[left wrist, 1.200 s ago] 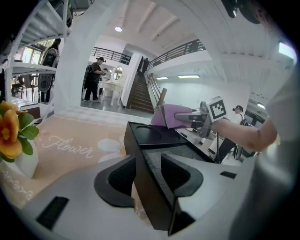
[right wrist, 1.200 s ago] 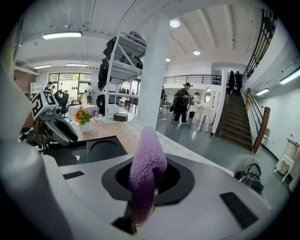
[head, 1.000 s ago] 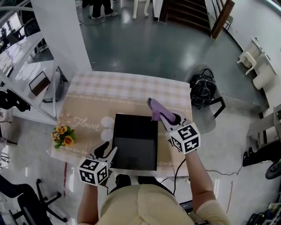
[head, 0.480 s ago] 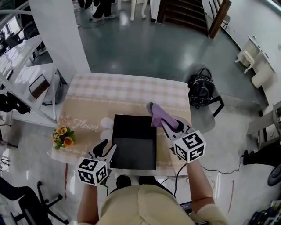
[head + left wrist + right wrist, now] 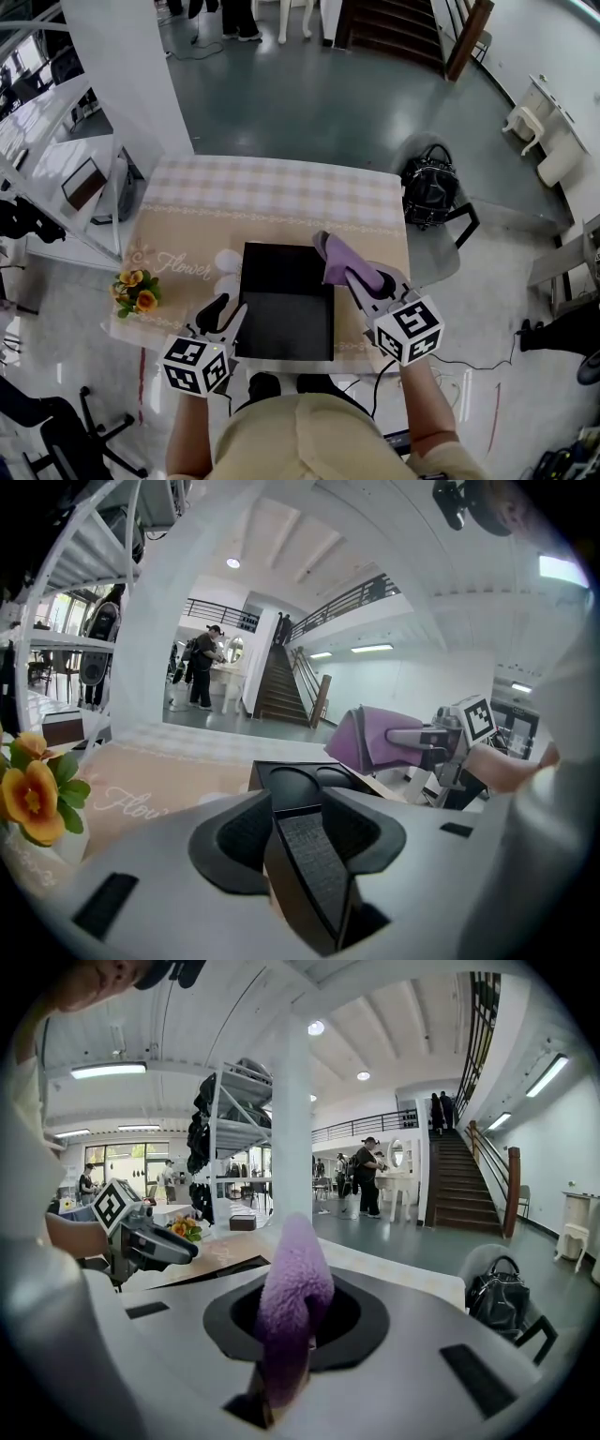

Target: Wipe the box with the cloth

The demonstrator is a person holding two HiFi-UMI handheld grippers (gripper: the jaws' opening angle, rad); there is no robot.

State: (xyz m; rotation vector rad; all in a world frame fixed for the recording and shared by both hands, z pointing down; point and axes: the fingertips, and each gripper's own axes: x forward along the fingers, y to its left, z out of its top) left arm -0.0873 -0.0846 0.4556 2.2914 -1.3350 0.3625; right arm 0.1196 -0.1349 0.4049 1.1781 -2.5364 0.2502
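The black box (image 5: 286, 300) lies open-side up on the table, its round recesses showing in the left gripper view (image 5: 300, 778). My left gripper (image 5: 223, 319) straddles the box's near left wall. That wall sits between the jaws (image 5: 305, 855), which are shut on it. My right gripper (image 5: 361, 277) hangs by the box's right edge, shut on a folded purple cloth (image 5: 339, 258). The cloth stands up out of its jaws (image 5: 292, 1307) and reaches over the box's far right corner. Whether it touches the box I cannot tell.
The table (image 5: 272, 192) has a beige checked cover. Orange flowers (image 5: 136, 291) and two white round things (image 5: 228, 272) lie left of the box. A black bag (image 5: 433, 192) sits on a chair at the right. A white pillar (image 5: 131, 75) stands at the far left.
My right gripper has drawn back toward me and to the right, taking the cloth along the box's right edge. The left gripper and the box have barely shifted.
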